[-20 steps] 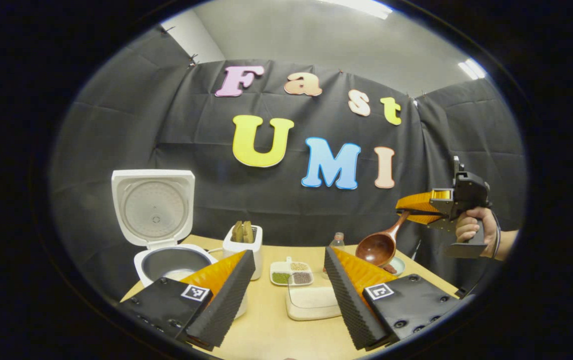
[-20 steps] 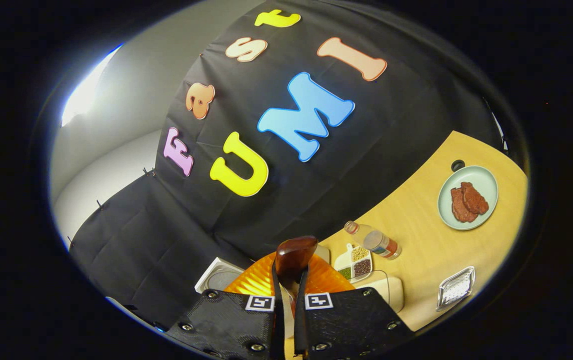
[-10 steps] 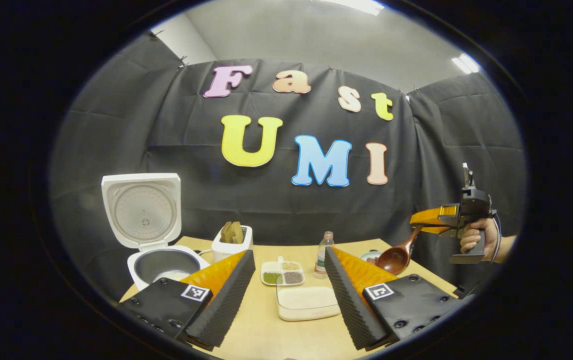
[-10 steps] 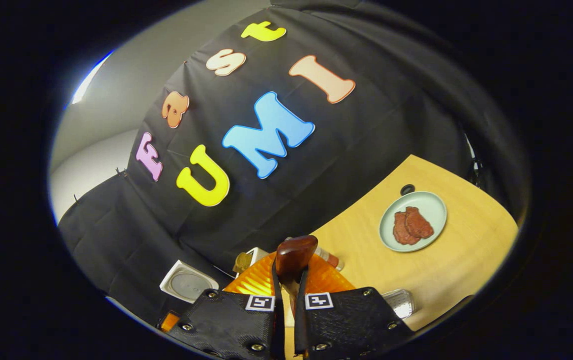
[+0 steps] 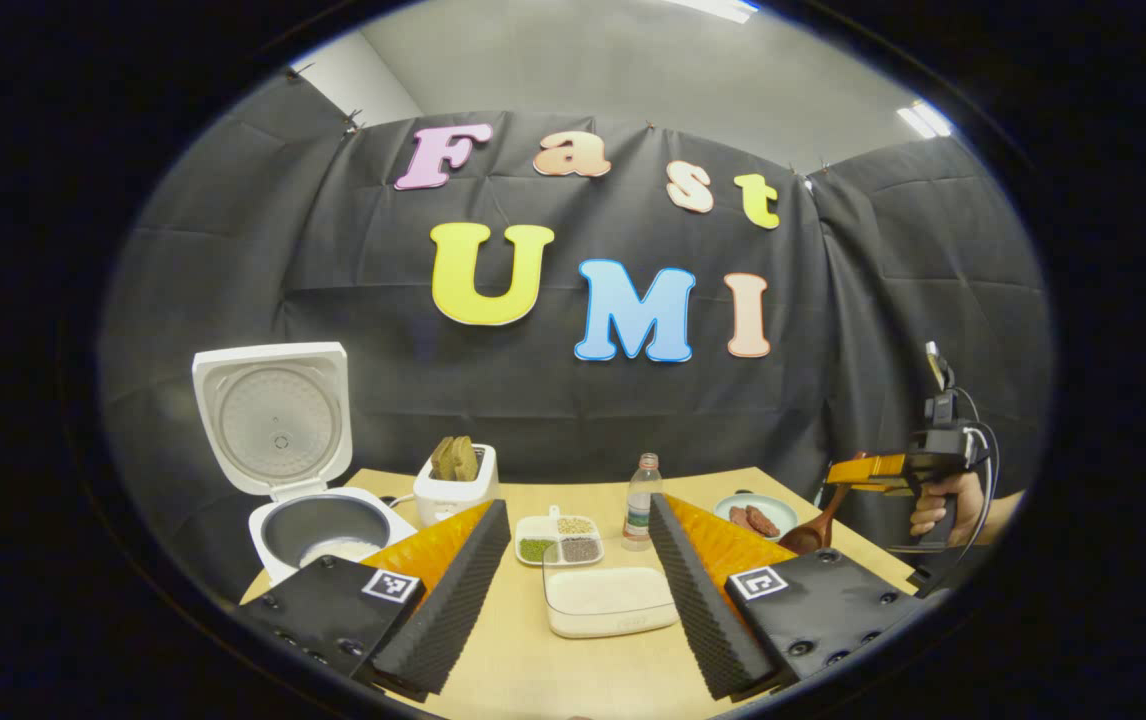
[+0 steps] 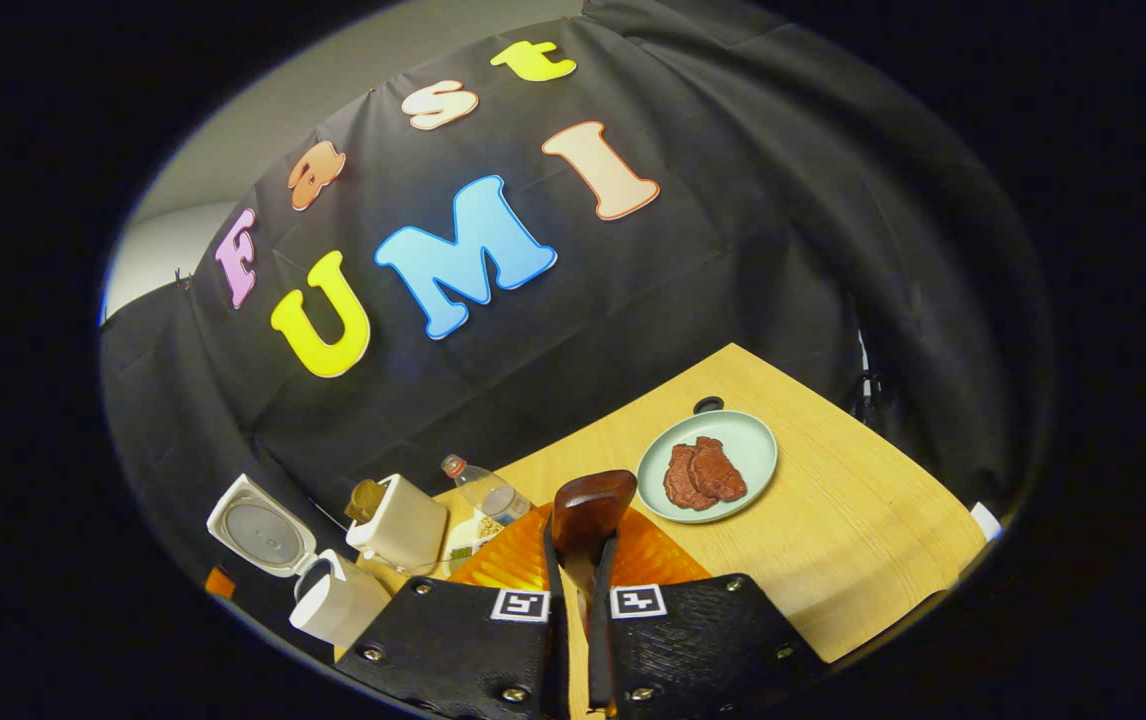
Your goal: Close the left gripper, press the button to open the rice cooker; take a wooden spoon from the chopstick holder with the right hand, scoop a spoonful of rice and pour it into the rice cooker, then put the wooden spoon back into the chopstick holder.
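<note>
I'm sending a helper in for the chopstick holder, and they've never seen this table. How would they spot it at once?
Start at the rice cooker with its lid raised, at the table's far left. The chopstick holder stands just right of it: a small white box with brown wooden utensils sticking out of its top, unlike the low divided dish nearby.

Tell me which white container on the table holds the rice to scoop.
The shallow clear-walled rice tray, lying between the left gripper's fingers in the left gripper view; the small divided dish behind it holds green, tan and dark grains.
</note>
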A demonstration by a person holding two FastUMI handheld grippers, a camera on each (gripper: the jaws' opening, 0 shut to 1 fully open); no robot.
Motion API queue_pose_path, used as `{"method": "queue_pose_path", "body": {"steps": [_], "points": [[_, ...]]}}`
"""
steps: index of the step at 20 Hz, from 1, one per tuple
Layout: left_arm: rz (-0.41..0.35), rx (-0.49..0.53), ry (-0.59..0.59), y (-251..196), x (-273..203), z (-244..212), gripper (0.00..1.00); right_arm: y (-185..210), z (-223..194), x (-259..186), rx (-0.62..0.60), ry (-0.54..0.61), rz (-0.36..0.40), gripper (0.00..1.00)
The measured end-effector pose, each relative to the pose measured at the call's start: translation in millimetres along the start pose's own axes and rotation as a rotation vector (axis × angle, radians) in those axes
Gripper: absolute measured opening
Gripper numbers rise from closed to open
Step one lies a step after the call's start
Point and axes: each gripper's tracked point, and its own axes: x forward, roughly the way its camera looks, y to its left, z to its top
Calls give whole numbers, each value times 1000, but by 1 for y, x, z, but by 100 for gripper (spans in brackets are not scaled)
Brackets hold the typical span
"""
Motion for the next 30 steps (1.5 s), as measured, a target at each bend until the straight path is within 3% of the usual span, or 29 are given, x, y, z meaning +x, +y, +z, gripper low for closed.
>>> {"method": "queue_pose_path", "body": {"steps": [9,18,21,22,25,30], "points": [[44,5,26,17,-1,0,97,-12,-56,33,-95,85,-83,7],[44,10,25,13,-6,4,97,-20,-73,42,-99,53,-110,7],[21,7,13,5,-1,9,97,-24,-67,28,-155,52,-102,23],[10,5,11,0,3,10,96,-28,-58,20,-178,31,-116,34],[-17,3,4,-7,9,9,96,-41,-34,-3,-248,-48,-193,98],[-42,-3,-14,-17,17,16,96,0,23,-58,-354,-197,-162,97]]}}
